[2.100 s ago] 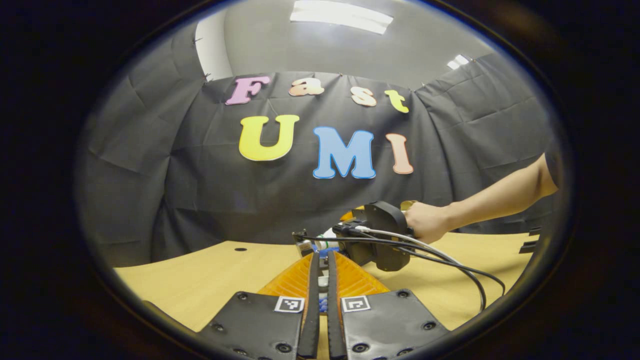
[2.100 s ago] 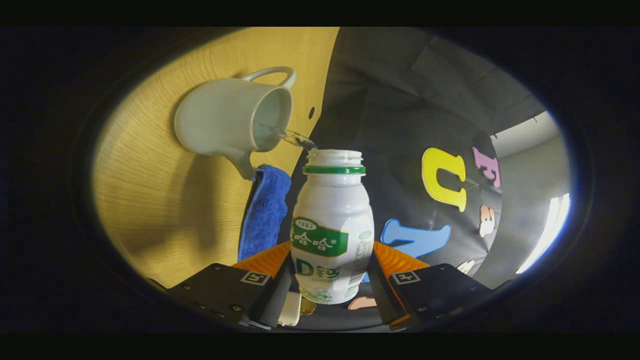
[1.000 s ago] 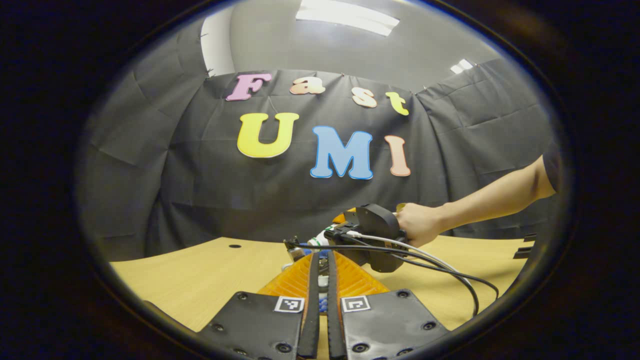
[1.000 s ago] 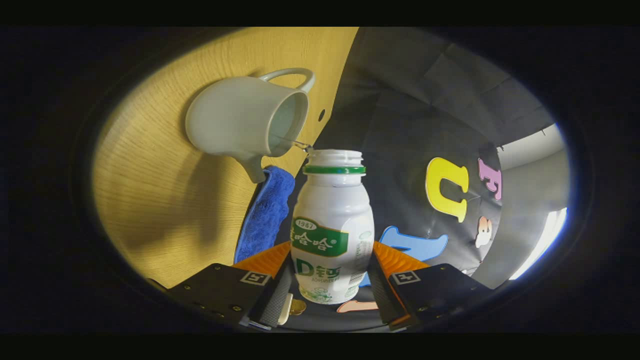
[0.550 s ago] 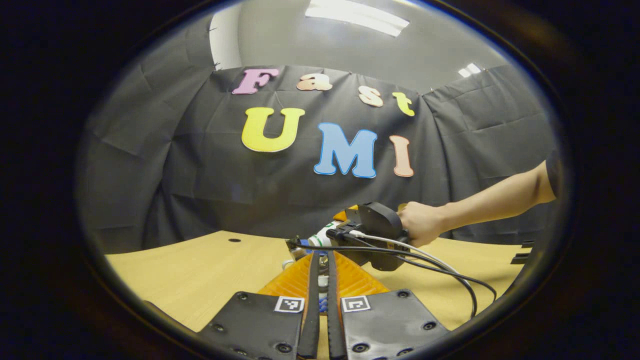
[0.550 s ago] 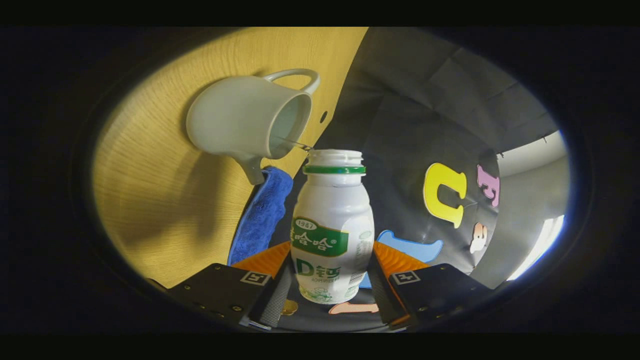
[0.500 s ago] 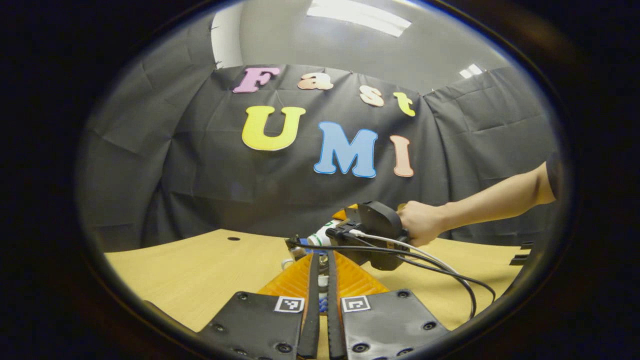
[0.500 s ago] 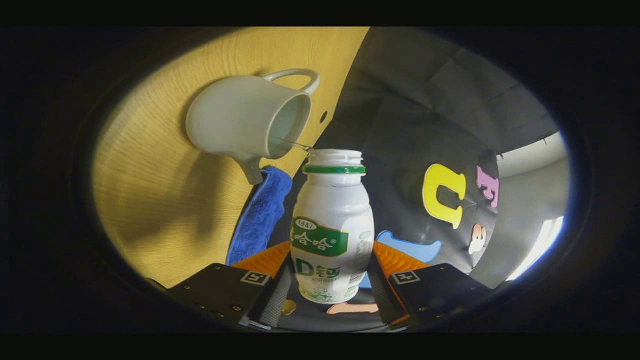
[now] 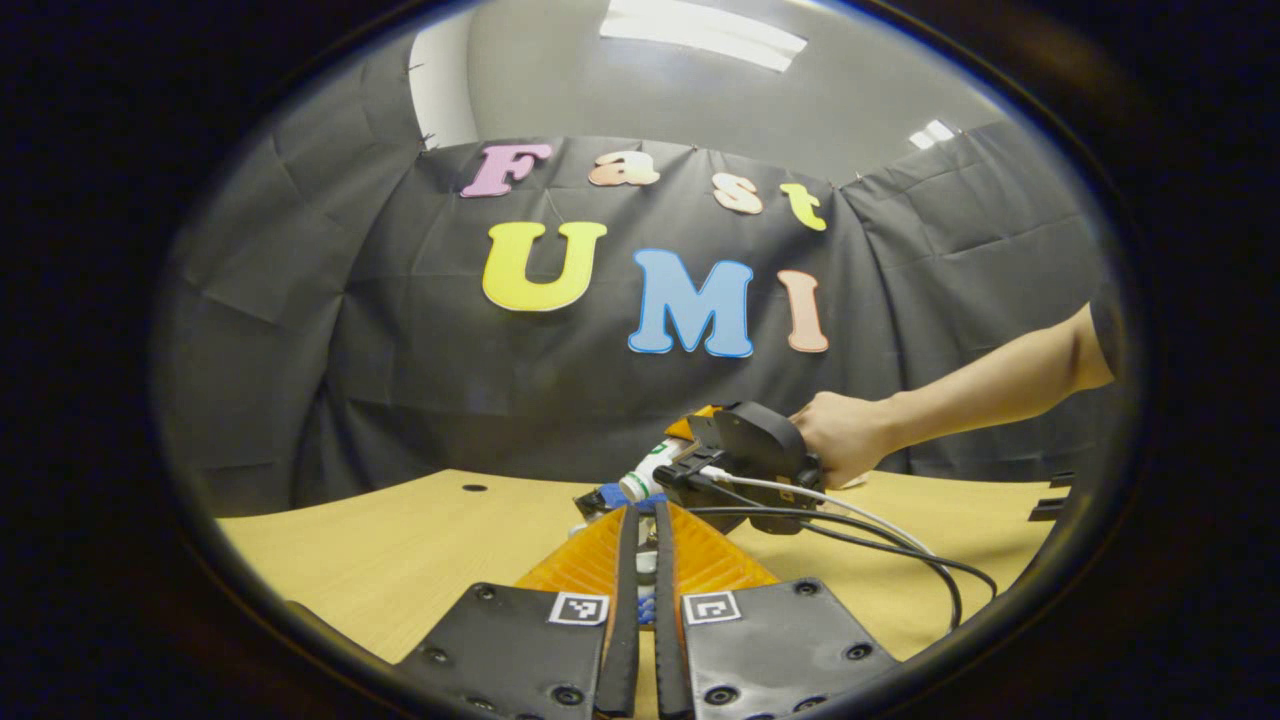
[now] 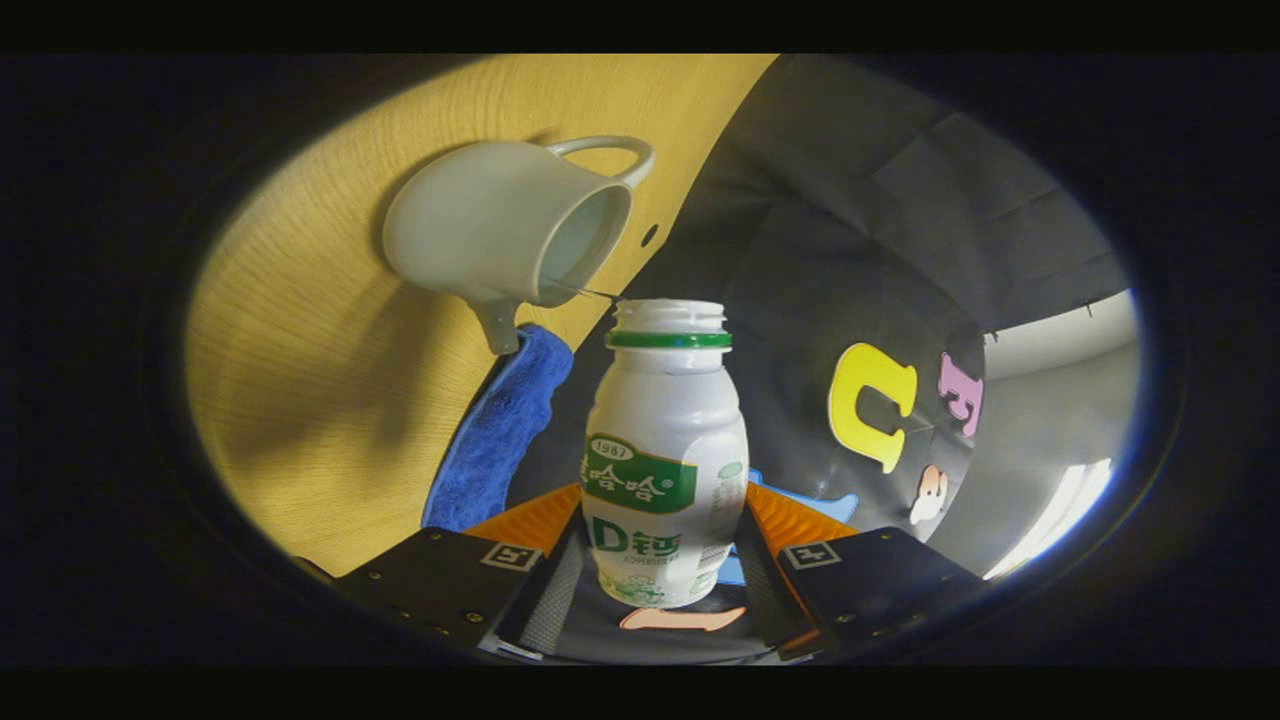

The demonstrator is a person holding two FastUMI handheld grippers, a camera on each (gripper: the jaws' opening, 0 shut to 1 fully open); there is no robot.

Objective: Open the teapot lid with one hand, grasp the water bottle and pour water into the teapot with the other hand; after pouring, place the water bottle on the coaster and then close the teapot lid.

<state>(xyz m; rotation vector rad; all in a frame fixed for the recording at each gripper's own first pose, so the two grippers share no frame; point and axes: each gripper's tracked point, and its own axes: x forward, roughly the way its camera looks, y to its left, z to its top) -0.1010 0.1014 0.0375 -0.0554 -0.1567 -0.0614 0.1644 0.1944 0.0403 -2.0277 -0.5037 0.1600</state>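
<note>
Right gripper point(image 10: 665, 590) clamped the water bottle point(image 10: 665, 450), whose long axis lay tipped, mouth just beside the teapot point(image 10: 510, 235) opening; the blue coaster point(image 10: 495, 430) lay beside the teapot on the table point(image 10: 330, 400). Left gripper point(image 9: 640, 590) was pinched nearly closed; its contents could not be determined.

Your left gripper point(image 9: 640, 560) has its fingers nearly together, and whatever sits between them is too small and hidden to name. Beyond those fingers, most of the water bottle point(image 9: 648, 472) is covered by your right gripper's body. In the right gripper view, the bottle point(image 10: 665, 455) hides part of the blue cloth point(image 10: 495, 430).
</note>
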